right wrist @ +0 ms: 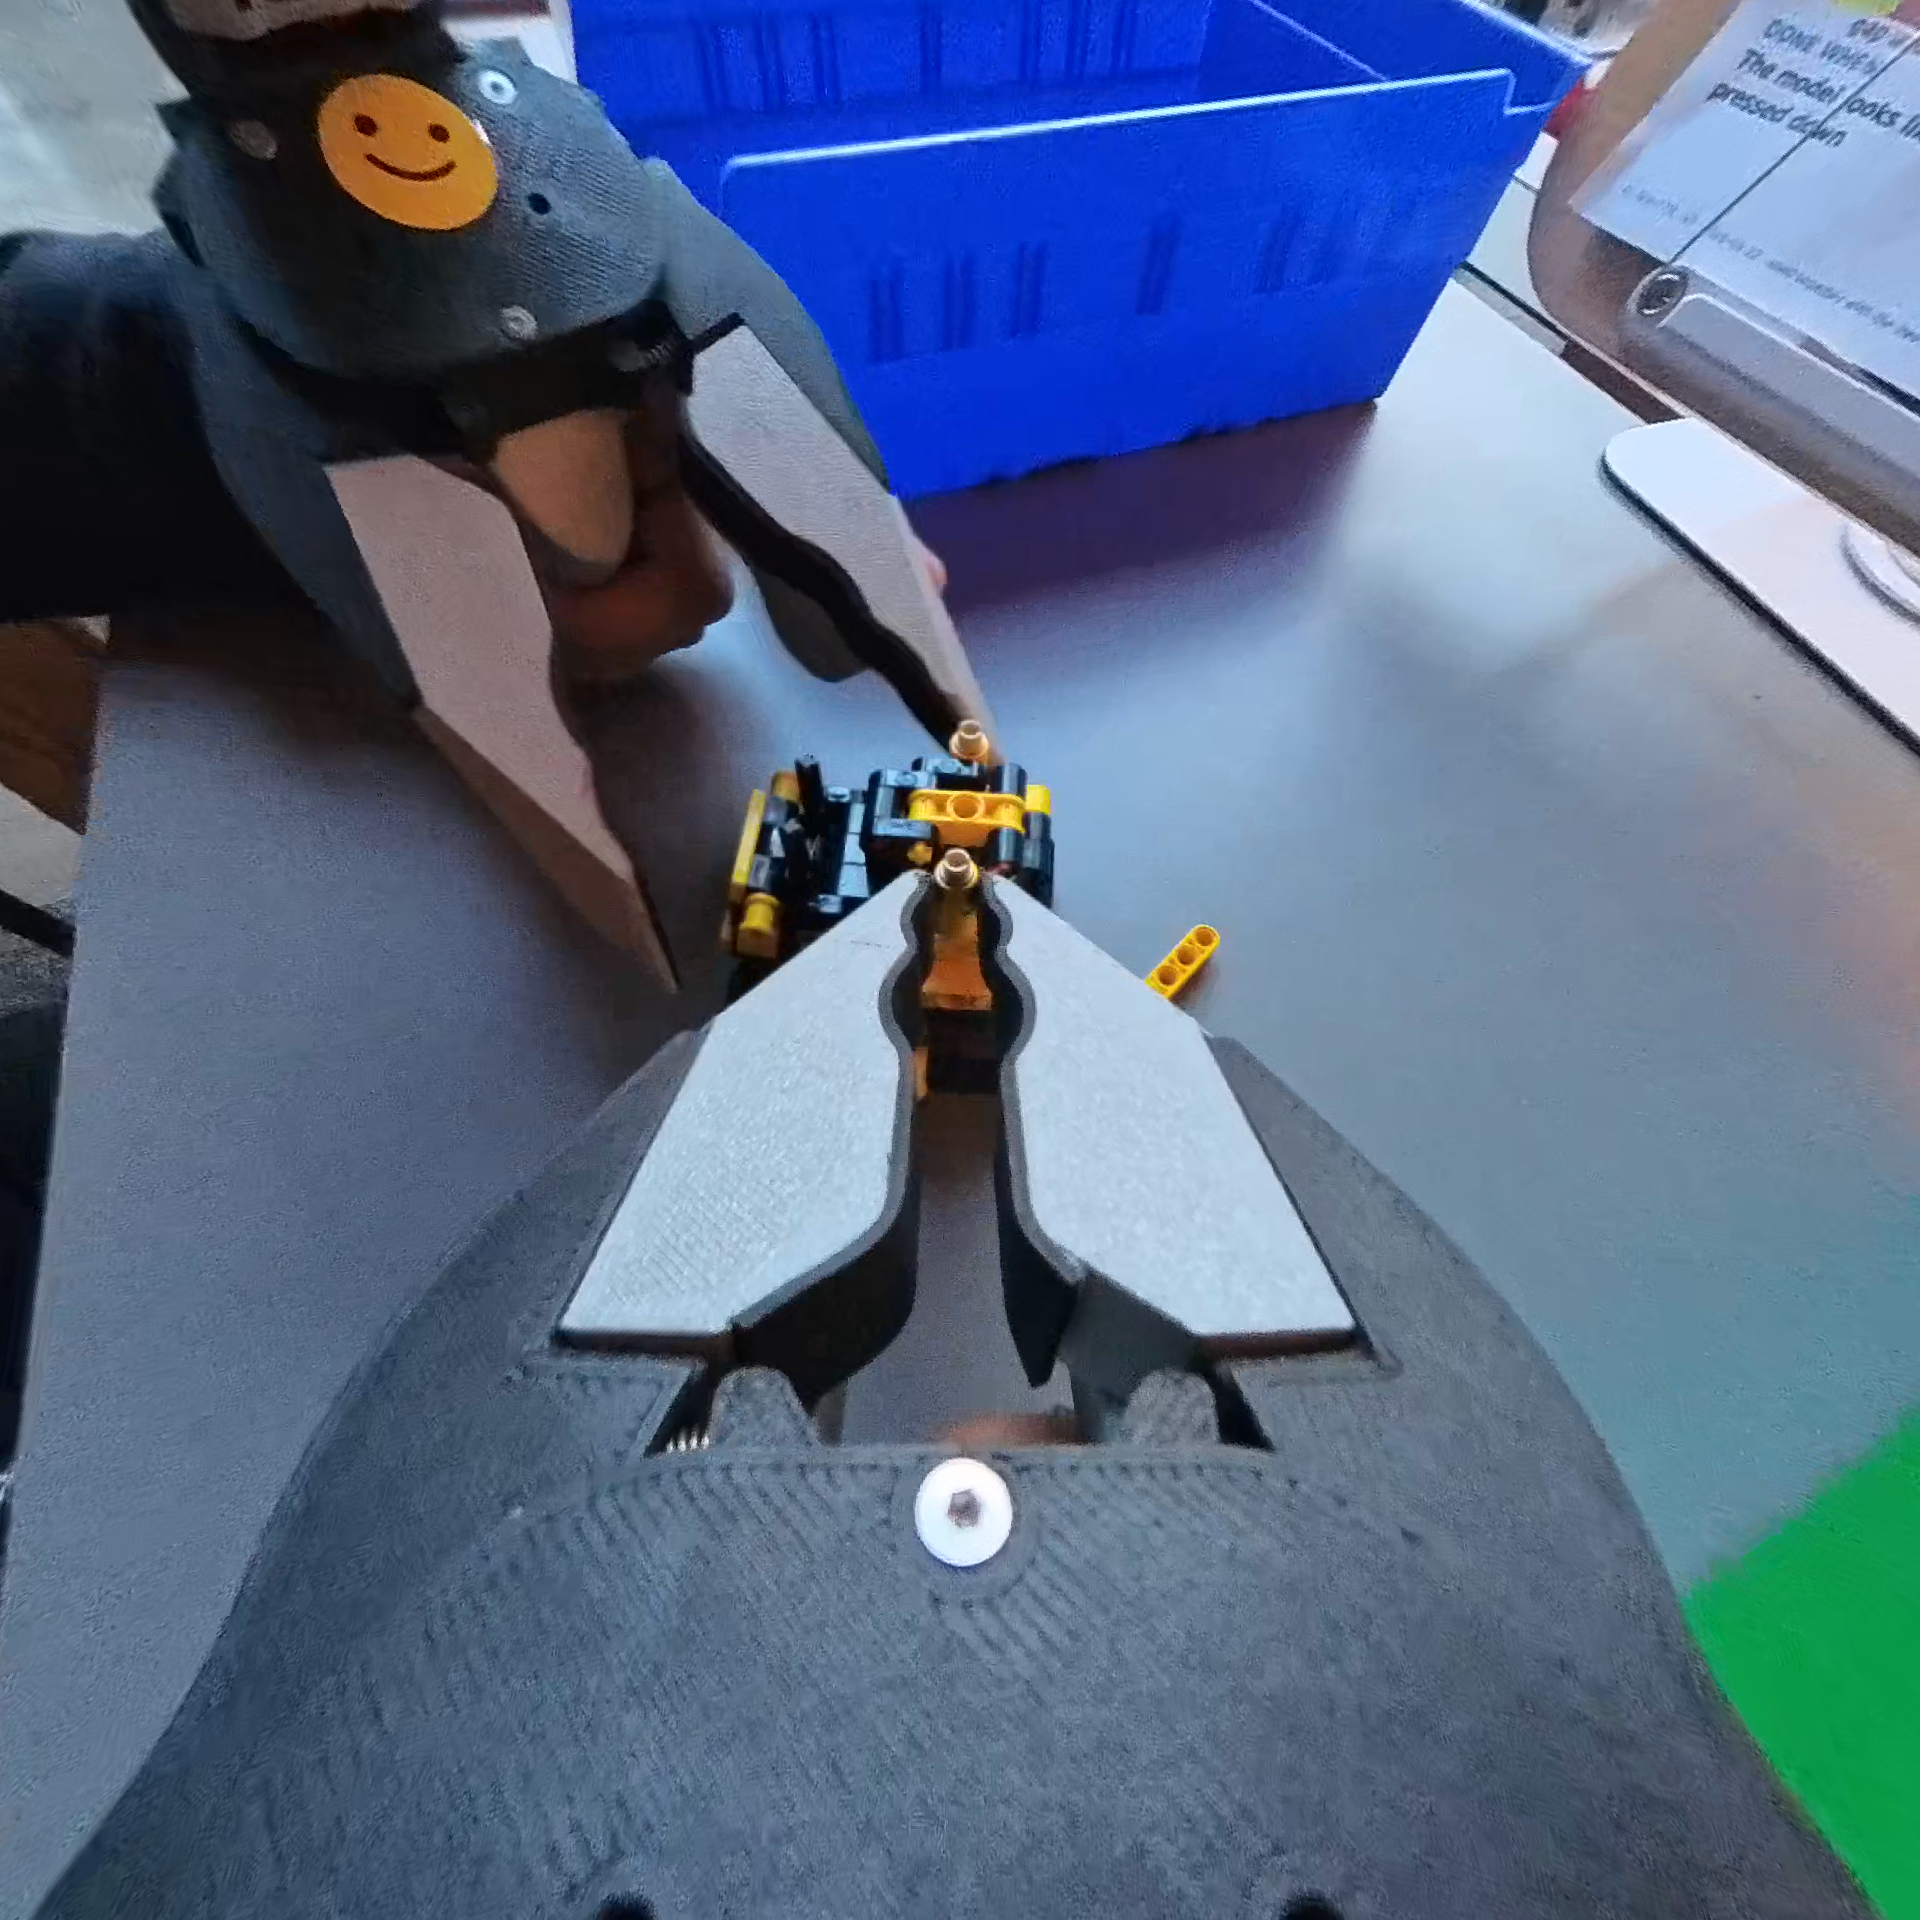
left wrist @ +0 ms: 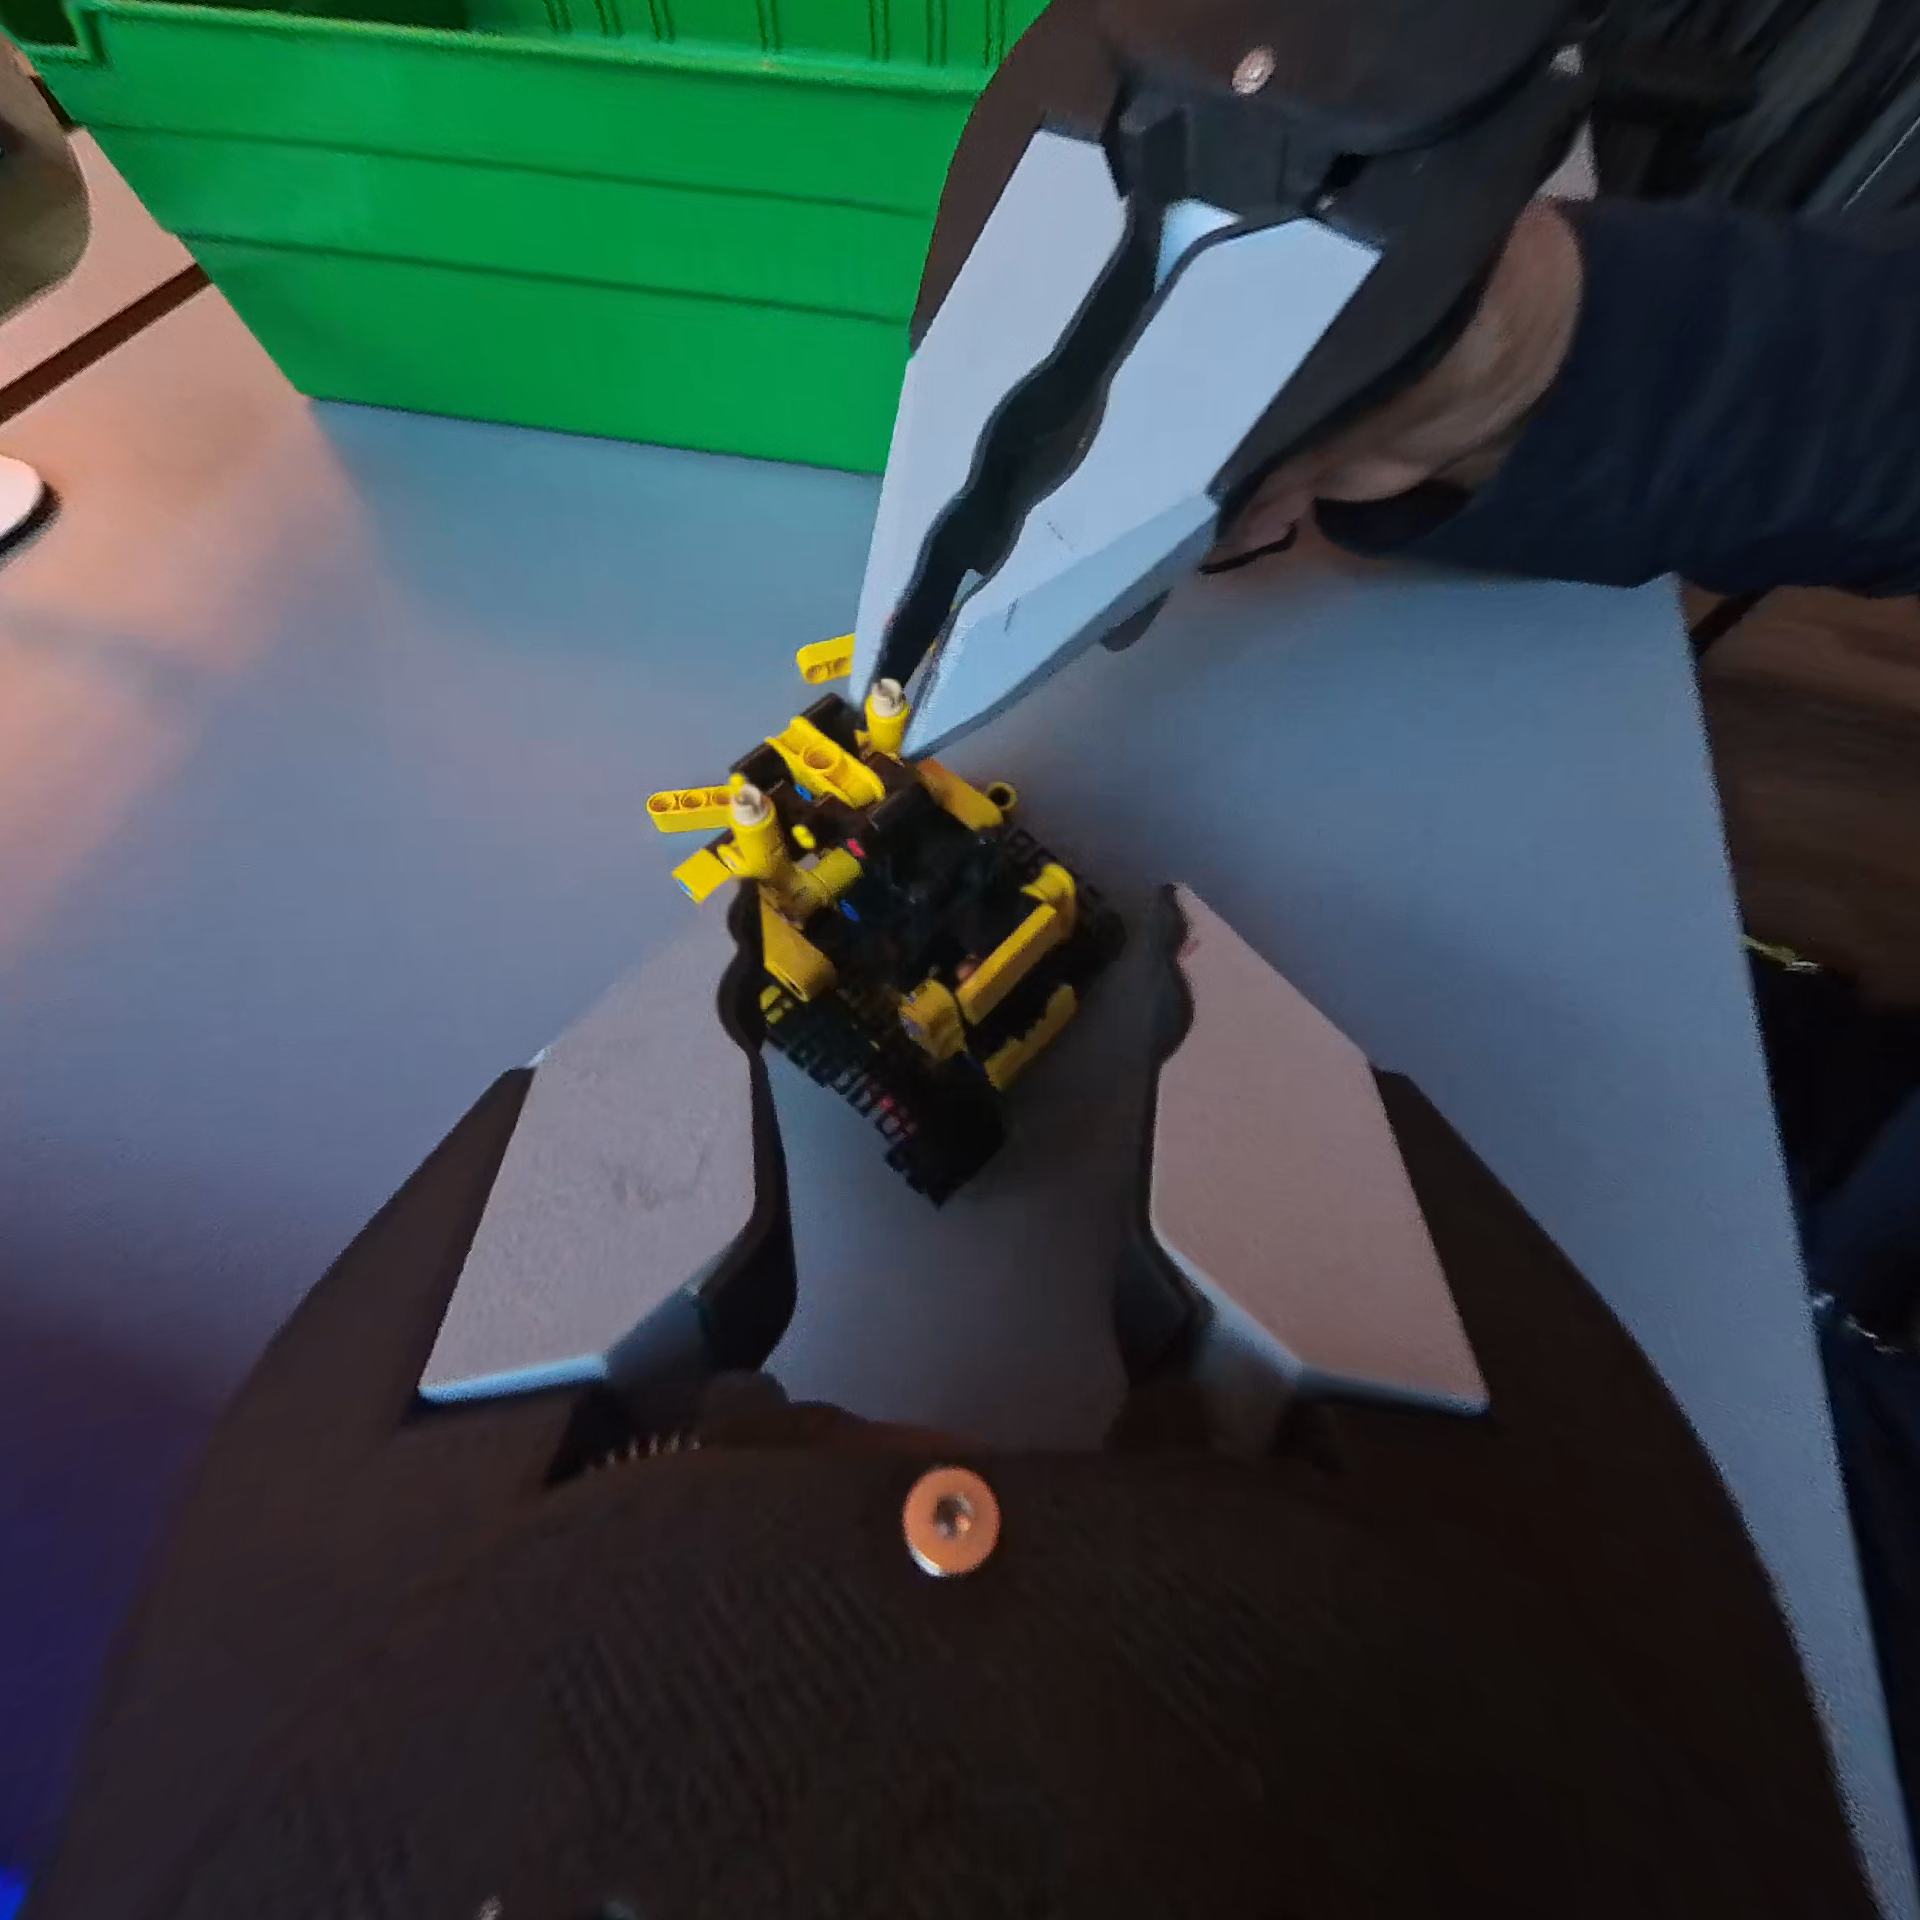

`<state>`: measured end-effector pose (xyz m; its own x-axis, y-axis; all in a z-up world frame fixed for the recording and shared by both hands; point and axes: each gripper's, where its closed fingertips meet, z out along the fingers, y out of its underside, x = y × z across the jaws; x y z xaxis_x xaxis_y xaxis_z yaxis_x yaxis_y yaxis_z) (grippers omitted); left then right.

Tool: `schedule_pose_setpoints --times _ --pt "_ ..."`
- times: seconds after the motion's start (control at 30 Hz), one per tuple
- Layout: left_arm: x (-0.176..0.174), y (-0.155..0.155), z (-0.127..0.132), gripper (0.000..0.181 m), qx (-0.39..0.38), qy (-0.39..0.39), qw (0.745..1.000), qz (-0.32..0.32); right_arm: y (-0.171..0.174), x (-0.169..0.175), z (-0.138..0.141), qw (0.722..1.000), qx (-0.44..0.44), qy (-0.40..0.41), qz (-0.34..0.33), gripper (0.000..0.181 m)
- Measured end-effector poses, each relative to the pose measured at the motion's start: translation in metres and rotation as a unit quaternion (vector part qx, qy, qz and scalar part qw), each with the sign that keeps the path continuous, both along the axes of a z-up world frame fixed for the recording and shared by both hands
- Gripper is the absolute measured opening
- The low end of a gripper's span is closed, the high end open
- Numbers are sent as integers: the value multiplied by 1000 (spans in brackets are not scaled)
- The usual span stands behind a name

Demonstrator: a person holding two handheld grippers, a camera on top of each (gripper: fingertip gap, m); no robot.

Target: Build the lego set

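Observation:
A black and yellow lego vehicle (left wrist: 935, 935) stands on the grey table (left wrist: 416, 727); it also shows in the right wrist view (right wrist: 894, 831). My left gripper (left wrist: 958, 914) is open wide, one finger on each side of the vehicle, close to its flanks. It also shows in the right wrist view (right wrist: 826, 862). My right gripper (right wrist: 956, 883) is shut on a yellow connector with a tan pin (right wrist: 954, 935) at the vehicle's near end, seen too in the left wrist view (left wrist: 886, 712). A second tan pin (left wrist: 748, 802) stands on the other side. A loose yellow beam (right wrist: 1184, 961) lies beside the vehicle.
A green bin (left wrist: 520, 208) stands behind the vehicle in the left wrist view. A blue bin (right wrist: 1091, 260) stands beyond it in the right wrist view. A monitor foot (right wrist: 1766, 551) and a printed sheet (right wrist: 1787, 156) are at the right. The table's edge (left wrist: 1725, 831) runs along the right. The tips of both grippers are at nearly the same place. The monitor foot (right wrist: 1766, 551) is about equally far from each gripper, around 35 cm.

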<state>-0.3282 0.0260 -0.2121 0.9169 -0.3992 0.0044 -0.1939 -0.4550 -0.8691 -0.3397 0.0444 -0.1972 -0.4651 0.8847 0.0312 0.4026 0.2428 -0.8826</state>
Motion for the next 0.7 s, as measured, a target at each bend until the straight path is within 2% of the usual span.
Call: schedule_pose_setpoints --times 0.07,0.13,0.2,0.27,0.37,0.47,0.53,0.57,0.63,0.7 --pt "-4 5 -3 84 -3 23 1000 16 -4 0 0 1000 -5 0 5 4" --pt "-10 9 5 71 26 40 998 38 -3 -2 0 1000 -5 4 -11 4" --pt "-13 12 14 70 55 43 996 55 -4 -5 1 1000 -2 16 -27 4" --pt "-10 14 2 63 24 62 997 49 -11 -3 1 1000 -7 22 -16 4" --pt "-7 16 -8 57 -3 76 997 21 -17 2 1 999 22 31 26 4" --pt "1 11 -8 55 -4 53 998 -16 -23 10 2 992 48 43 112 4" --pt "8 7 -6 53 -8 32 999 -35 -28 17 1 982 41 51 175 4" --pt "9 7 -5 51 -9 21 999 -33 -28 17 2 982 22 47 184 4" --pt "2 12 -5 52 -4 24 1000 -3 -24 10 2 990 -21 24 141 4" --pt "-3 14 -5 52 1 18 999 29 -22 5 2 998 -14 25 65 4"
